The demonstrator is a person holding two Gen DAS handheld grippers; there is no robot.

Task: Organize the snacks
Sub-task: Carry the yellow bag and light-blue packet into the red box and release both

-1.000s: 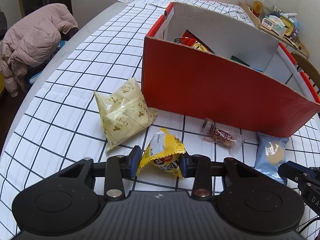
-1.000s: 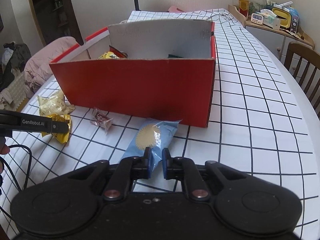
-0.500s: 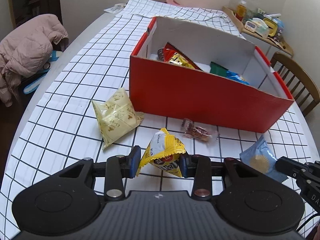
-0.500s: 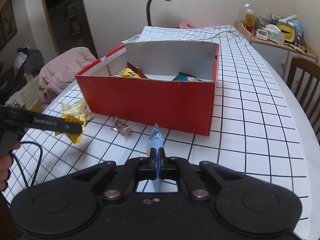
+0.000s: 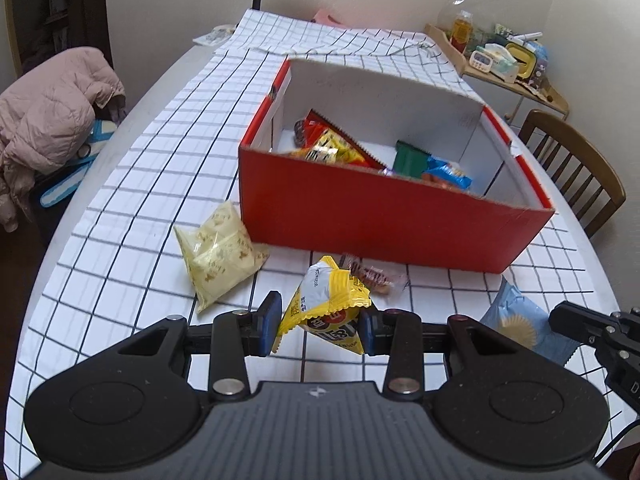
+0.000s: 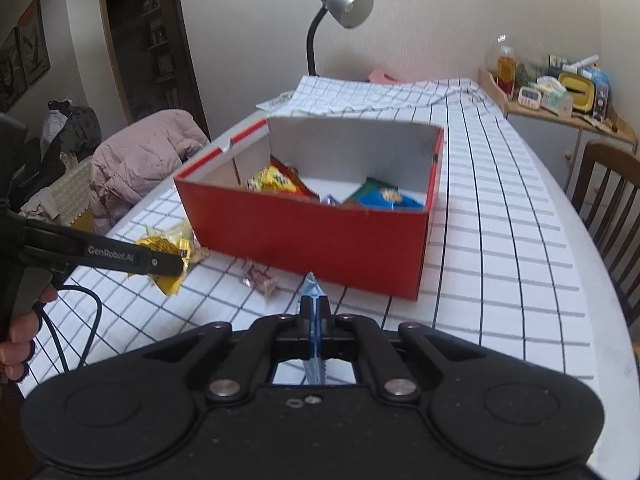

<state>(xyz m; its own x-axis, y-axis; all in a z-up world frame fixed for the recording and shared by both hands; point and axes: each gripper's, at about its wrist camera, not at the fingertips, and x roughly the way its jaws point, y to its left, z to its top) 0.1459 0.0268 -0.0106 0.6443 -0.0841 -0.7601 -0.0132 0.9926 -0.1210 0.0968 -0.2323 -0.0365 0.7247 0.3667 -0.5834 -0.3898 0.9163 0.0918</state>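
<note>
In the left wrist view, a yellow snack packet (image 5: 328, 308) is clamped between the pads of the left gripper (image 5: 318, 322), raised above the table (image 5: 120, 216) short of the red box (image 5: 384, 216)'s near wall; its lower print is hard to read. In the right wrist view, a blue snack packet (image 6: 315, 300) is pinched edge-on in the right gripper (image 6: 315, 322), its face hidden, with bare tablecloth before the box.

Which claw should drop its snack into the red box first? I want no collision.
Probably the right claw: its blue packet points at the red box wall. The left claw with its yellow packet sits farther back.
</note>
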